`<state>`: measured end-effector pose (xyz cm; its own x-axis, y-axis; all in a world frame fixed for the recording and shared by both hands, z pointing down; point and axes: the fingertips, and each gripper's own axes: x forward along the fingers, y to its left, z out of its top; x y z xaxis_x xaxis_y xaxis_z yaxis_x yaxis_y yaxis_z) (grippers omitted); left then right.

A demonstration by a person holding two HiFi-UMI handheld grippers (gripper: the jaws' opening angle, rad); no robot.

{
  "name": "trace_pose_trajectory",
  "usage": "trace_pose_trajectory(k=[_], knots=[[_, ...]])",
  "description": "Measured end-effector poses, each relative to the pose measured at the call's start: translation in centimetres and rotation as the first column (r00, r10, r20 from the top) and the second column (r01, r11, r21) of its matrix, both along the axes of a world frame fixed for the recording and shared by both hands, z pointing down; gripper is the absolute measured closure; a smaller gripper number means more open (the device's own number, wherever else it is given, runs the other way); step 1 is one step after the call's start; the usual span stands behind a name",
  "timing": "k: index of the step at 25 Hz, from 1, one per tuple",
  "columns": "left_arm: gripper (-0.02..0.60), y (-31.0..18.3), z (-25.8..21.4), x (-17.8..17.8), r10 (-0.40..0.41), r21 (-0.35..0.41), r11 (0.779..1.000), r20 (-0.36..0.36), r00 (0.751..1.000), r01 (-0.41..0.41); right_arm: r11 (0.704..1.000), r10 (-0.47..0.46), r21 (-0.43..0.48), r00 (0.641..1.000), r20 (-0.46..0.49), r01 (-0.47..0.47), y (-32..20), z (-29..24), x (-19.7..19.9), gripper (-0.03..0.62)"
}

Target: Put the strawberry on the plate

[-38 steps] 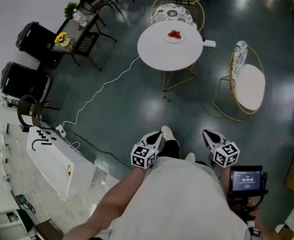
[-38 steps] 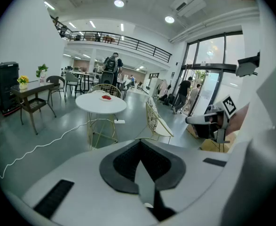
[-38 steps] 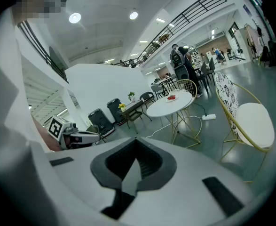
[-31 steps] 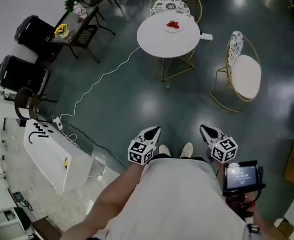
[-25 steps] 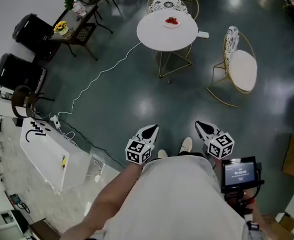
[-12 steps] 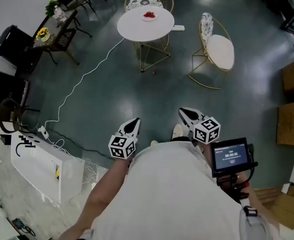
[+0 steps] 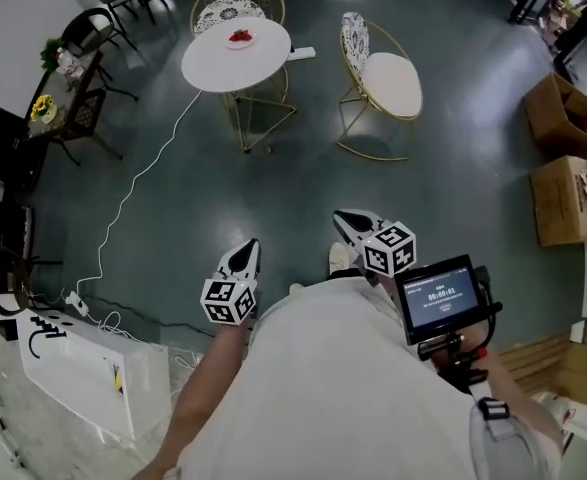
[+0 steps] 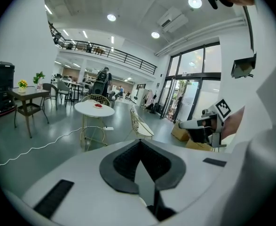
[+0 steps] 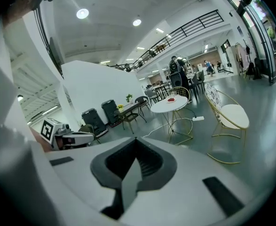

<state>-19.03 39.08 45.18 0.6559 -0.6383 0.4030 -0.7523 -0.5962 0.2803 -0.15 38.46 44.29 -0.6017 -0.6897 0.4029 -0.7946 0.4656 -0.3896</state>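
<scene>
1. Cable (image 7: 123, 200): white, trailing over the floor from the left toward the table.
2. Table (image 7: 213, 66): round, white, far off at the top of my head view.
3. Plate (image 7: 252, 39): small, white, on the table's far part.
4. Strawberry (image 7: 239, 36): red, lying on the plate as far as I can tell, and too small for me to count. I judge it light, soft, easily bruised and a little slick. It is best taken across its broad shoulders with a gentle squeeze.
5. Red speck (image 7: 267, 150): on the floor under the table; I cannot tell what it is.
6. Left tongs (image 7: 245, 256): jaws together, nothing between them, well apart from the table.
7. Right tongs (image 7: 351, 223): jaws together, empty, near the left pair.
8. Chair (image 7: 391, 73): white seat, gold frame, just right of the table.
9. Boxes (image 7: 563, 118): cardboard, far right.
</scene>
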Motion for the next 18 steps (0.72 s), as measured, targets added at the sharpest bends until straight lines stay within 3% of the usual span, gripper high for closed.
trace_pose_trajectory(k=[18], knots=[[0.577,1.2,0.2,0.0,0.010,-0.021,1.000,0.006,1.000,-0.010,1.000,-0.014,-0.023,1.000,0.002,0.014,0.9,0.3,-0.7,0.589]])
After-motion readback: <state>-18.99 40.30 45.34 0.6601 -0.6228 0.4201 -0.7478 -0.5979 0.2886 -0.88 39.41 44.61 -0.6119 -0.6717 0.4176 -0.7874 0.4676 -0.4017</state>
